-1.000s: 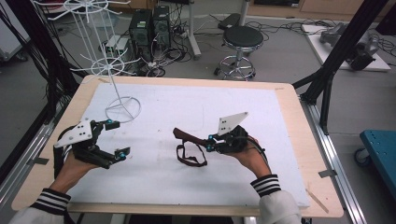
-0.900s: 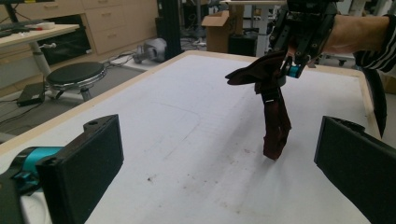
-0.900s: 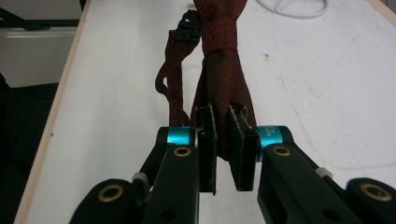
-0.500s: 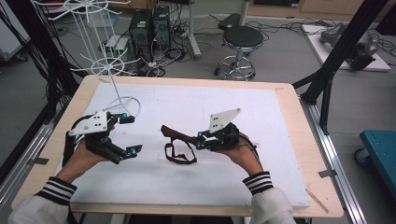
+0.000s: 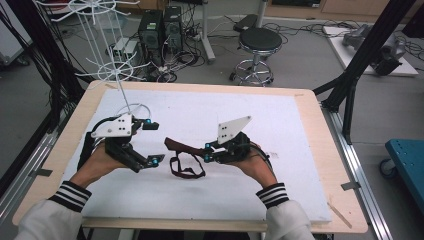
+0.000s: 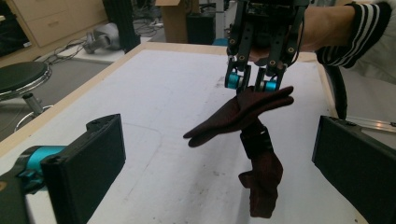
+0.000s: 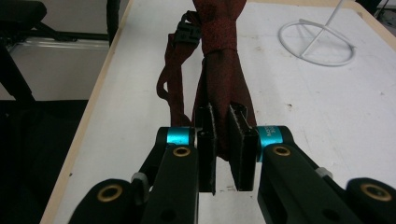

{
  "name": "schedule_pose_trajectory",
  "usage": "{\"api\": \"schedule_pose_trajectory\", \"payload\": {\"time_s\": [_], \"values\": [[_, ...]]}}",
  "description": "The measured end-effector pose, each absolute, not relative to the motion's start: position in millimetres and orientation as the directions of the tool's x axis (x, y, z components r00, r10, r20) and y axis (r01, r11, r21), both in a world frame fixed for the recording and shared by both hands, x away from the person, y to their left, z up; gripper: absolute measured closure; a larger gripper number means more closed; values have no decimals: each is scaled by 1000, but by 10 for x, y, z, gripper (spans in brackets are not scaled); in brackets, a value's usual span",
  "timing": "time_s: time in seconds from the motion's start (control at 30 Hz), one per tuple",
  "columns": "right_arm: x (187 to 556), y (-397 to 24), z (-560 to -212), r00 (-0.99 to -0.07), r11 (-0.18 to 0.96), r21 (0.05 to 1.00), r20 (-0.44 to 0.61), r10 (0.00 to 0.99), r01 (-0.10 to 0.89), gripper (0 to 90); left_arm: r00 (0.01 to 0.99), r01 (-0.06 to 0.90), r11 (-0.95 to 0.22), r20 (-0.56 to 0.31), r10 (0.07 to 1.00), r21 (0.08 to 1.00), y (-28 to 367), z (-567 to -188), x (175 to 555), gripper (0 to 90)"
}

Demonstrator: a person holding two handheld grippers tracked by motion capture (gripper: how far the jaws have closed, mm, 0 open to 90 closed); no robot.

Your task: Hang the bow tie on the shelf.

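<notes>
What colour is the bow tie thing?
Dark red bow tie, clearest in the left gripper view.

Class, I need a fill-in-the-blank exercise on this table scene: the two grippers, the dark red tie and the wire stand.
1. The dark red tie is held by the ____ gripper.
2. The left gripper has its jaws ____.
3. The white wire stand rises from a ring-shaped base nearest the ____ gripper.
4. The tie's strap loop hangs ____ the held end.

Missing words: right; open; left; below
</notes>
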State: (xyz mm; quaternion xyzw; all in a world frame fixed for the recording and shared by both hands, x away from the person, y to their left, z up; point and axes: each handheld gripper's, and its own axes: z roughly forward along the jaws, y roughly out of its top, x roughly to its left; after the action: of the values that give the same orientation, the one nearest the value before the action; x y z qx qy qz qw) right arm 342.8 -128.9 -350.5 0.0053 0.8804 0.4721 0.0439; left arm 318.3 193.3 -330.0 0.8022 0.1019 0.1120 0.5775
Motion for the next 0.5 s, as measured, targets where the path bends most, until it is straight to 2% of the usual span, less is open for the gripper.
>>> {"api": "schedule_pose_trajectory", "payload": {"time_s": [0.07, 0.13, 0.23, 0.5], "values": [[3425, -1287, -3503, -996, 557, 830, -73, 46, -35, 833, 959, 32, -321, 61, 276, 947, 1911, -3300, 3189, 57], [3422, -1290, -3499, -996, 556, 830, -74, 45, -37, 833, 963, 17, -327, 73, 260, 945, 1894, -3299, 3185, 178], [3416, -1295, -3494, -997, 552, 833, -69, 43, -34, 833, 966, 6, -343, 82, 243, 939, 1874, -3293, 3191, 197], [3407, -1263, -3507, -998, 562, 826, -66, 24, -41, 832, 982, -32, -377, 100, 162, 926, 1816, -3312, 3191, 365]]}}
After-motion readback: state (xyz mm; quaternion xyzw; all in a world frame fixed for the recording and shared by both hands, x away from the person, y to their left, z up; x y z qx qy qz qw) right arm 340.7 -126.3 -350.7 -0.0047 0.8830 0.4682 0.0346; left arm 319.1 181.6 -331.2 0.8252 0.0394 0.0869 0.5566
